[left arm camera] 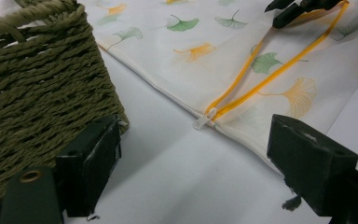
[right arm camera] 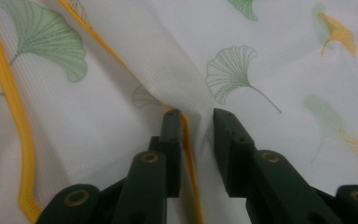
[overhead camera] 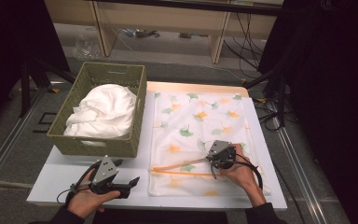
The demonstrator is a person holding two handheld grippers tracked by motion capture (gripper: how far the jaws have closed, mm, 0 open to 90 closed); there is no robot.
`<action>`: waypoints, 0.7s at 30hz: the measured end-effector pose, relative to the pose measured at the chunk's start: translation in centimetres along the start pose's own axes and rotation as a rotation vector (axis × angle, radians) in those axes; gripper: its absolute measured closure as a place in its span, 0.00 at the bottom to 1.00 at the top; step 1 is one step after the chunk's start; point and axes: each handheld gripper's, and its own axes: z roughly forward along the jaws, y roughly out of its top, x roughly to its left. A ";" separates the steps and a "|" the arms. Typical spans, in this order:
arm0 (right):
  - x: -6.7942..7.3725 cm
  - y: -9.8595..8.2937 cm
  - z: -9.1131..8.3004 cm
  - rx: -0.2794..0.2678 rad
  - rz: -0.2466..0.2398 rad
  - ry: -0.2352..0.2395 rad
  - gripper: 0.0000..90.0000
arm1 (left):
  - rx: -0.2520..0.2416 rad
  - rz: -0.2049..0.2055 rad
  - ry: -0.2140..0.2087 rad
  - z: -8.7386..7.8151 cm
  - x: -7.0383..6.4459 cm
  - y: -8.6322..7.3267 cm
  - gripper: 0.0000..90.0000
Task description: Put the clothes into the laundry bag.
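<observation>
A white mesh bag (overhead camera: 200, 116) printed with green and orange ginkgo leaves lies flat on the white table (overhead camera: 56, 179). Its orange zipper (overhead camera: 182, 171) runs along the near end and stands open, with the white pull (left arm camera: 204, 121) at the left end. My right gripper (overhead camera: 210, 160) is over that opening. In the right gripper view its jaws (right arm camera: 198, 121) pinch the upper zipper edge and the fabric is tented around them. My left gripper (overhead camera: 126, 172) rests near the table's front left, open and empty, pointing toward the zipper pull.
A green woven basket (overhead camera: 95, 145) holding crumpled white cloth (overhead camera: 105, 112) stands on the table's left half, close to the bag's left edge. A dark curtain hangs at the right, with cables on the floor beside it. Shelving legs stand beyond the table.
</observation>
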 end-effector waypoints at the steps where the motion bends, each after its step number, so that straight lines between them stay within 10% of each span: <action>1: -0.1 0.0 0.1 -0.002 0.003 0.001 0.81 | 0.003 0.013 0.002 0.0 0.0 0.0 0.19; 11: -0.8 0.0 0.6 -0.009 0.080 0.063 0.75 | 0.012 0.015 0.000 0.1 0.1 -0.1 0.20; 21: -1.4 1.4 0.8 0.003 0.046 0.031 0.99 | -0.002 -0.023 -0.014 0.1 0.6 0.5 0.20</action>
